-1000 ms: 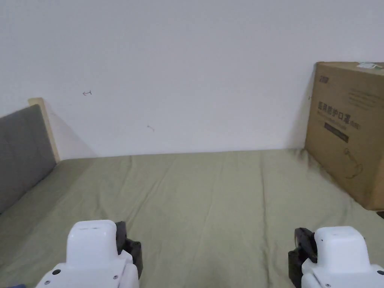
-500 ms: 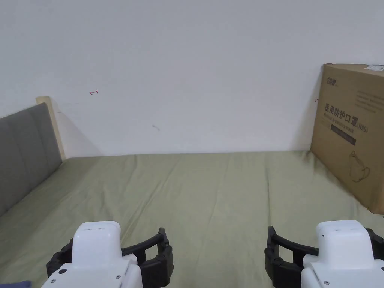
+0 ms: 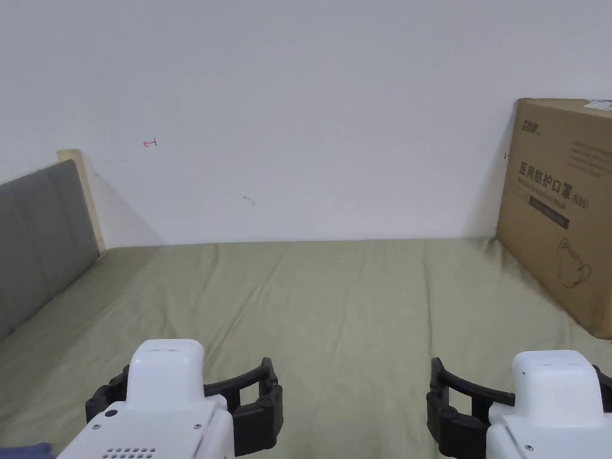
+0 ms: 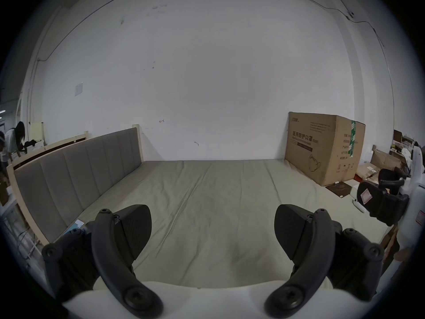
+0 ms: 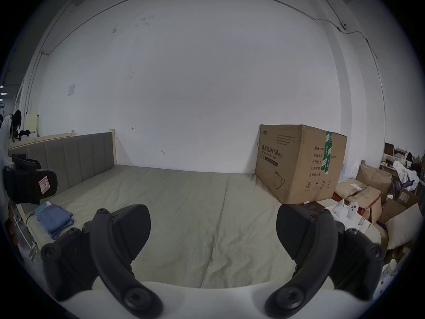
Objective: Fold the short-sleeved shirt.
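Note:
A folded blue garment (image 5: 55, 220) lies at the near left corner of the bed in the right gripper view; a sliver of blue (image 3: 24, 448) also shows at the bottom left of the head view. My left gripper (image 3: 196, 367) (image 4: 212, 211) hovers open over the near left of the olive sheet (image 3: 334, 311), nothing between its jaws. My right gripper (image 3: 520, 367) (image 5: 212, 209) is open too, over the near right of the sheet and holding nothing. Each gripper also appears from the side in the other's view: the right gripper (image 4: 379, 199) and the left gripper (image 5: 30, 181).
A large cardboard box (image 3: 562, 209) stands at the bed's far right corner against the white wall. A grey padded headboard (image 3: 42, 233) runs along the left side. Cartons and clutter (image 5: 358, 192) sit beyond the bed on the right. A person (image 4: 13, 137) stands far off left.
Both grippers' jaws have spread from close together to wide open. The head camera has shifted slightly.

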A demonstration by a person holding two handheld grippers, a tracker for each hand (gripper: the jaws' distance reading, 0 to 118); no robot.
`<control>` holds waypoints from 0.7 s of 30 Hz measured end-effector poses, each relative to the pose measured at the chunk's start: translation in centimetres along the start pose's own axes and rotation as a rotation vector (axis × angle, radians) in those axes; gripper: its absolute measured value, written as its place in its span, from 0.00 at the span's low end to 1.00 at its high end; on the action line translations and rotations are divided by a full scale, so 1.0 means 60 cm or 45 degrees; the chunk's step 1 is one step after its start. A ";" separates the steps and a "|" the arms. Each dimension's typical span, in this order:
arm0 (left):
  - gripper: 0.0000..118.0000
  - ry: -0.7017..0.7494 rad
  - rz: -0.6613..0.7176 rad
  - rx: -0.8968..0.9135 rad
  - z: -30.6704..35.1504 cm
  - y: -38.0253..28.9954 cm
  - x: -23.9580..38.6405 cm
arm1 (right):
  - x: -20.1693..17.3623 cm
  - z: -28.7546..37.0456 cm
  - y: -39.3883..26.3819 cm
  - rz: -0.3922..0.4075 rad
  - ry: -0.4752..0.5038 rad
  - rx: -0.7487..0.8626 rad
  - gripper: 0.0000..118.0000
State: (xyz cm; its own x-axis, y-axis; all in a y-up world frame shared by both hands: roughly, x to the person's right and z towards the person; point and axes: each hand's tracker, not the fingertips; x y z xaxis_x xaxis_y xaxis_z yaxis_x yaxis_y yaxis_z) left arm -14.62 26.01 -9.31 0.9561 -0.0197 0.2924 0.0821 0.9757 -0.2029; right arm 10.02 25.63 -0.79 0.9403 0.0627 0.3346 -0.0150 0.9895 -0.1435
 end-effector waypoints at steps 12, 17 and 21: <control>0.94 0.003 -0.047 0.046 0.007 0.001 0.021 | -0.005 0.003 0.000 0.010 -0.010 -0.003 0.94; 0.94 0.006 -0.025 0.038 0.001 0.006 0.018 | -0.004 0.003 -0.002 0.016 -0.020 -0.020 0.94; 0.94 -0.022 -0.066 0.028 0.002 0.006 0.018 | 0.000 0.002 -0.004 0.011 -0.025 -0.024 0.94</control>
State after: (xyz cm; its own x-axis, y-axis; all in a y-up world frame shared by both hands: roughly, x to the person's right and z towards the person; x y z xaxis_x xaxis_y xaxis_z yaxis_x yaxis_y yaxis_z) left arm -13.58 26.38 -8.96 0.9457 -0.0669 0.3182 0.1252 0.9781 -0.1665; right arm 10.00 25.42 -0.66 0.9334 0.0742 0.3511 -0.0166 0.9863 -0.1641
